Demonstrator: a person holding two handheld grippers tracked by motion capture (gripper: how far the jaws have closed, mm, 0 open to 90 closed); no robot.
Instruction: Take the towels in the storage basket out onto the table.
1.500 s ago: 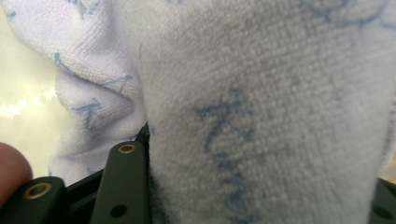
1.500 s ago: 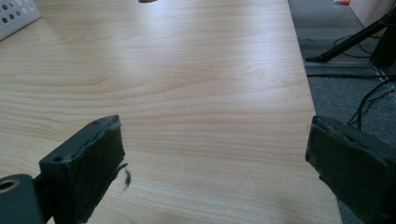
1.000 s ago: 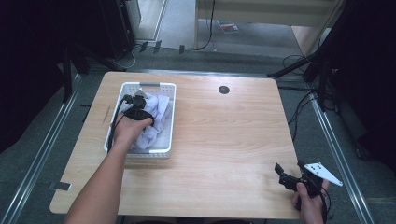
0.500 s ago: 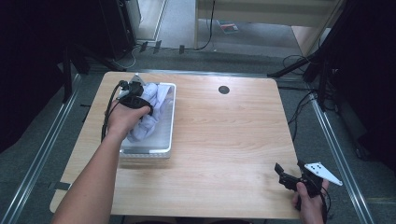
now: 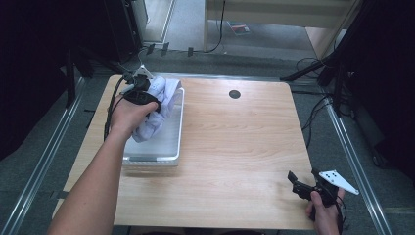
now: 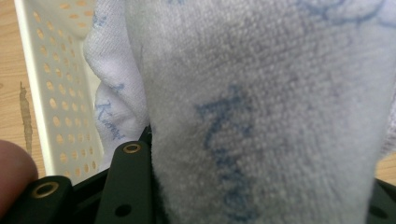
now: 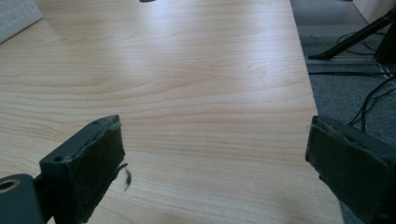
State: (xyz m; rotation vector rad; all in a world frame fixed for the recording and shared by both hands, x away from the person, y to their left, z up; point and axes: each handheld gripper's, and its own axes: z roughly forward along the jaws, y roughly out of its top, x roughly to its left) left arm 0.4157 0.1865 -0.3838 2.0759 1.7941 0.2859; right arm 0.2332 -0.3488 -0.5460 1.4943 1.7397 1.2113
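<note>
left tool (image 5: 147, 88) grips towel (image 5: 159, 105), hanging lengthwise down into basket (image 5: 151, 157).

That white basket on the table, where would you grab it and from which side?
Probably the basket's right long rim, coming from above and from the open tabletop side with the free right gripper, jaws wide. The wall is thin and upright, so jaws could straddle it. The towel and left gripper crowd the far left.
</note>
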